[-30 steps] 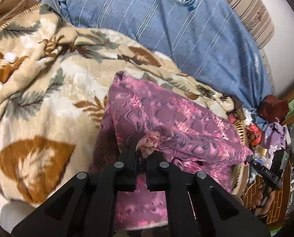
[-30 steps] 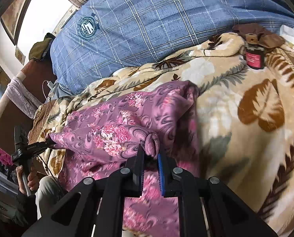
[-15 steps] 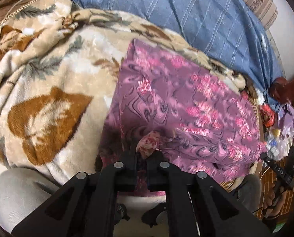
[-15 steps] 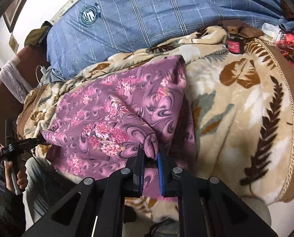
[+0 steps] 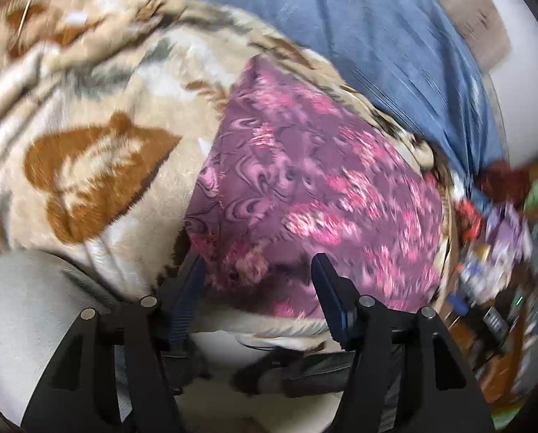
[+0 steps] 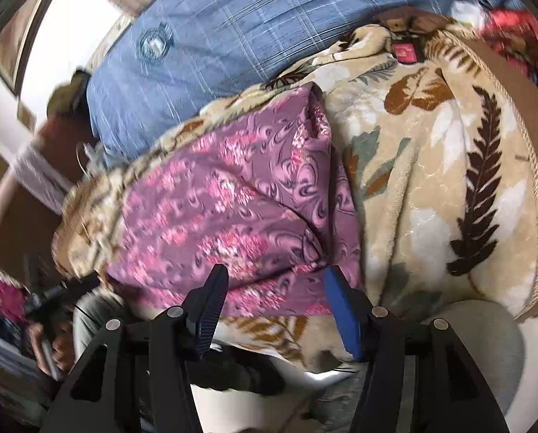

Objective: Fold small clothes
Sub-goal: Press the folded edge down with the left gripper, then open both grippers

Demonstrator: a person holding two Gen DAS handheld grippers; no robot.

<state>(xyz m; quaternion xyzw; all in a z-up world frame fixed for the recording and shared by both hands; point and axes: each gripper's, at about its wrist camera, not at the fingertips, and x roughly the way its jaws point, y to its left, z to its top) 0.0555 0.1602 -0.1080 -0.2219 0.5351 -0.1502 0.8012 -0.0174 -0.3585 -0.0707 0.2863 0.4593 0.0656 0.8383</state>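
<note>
A purple cloth with pink flowers (image 5: 305, 187) lies folded flat on a beige leaf-print blanket (image 5: 99, 166). In the left wrist view my left gripper (image 5: 258, 263) is open, its jaws wide apart around the cloth's near left corner, gripping nothing. In the right wrist view the same cloth (image 6: 233, 209) lies on the blanket (image 6: 431, 180), and my right gripper (image 6: 276, 276) is open at the cloth's near right corner, holding nothing. Both views are blurred by motion.
A blue checked pillow (image 5: 395, 36) lies behind the cloth, and also shows in the right wrist view (image 6: 233, 21). Clutter and small items (image 5: 493, 223) sit at the right bed edge. A small dark jar (image 6: 406, 50) stands on the blanket. A person's grey-trousered knees (image 5: 20, 306) are below.
Both grippers have opened and let go of the cloth corners they held. The cloth now lies spread on the blanket, and both grippers have drawn back toward the near edge.
</note>
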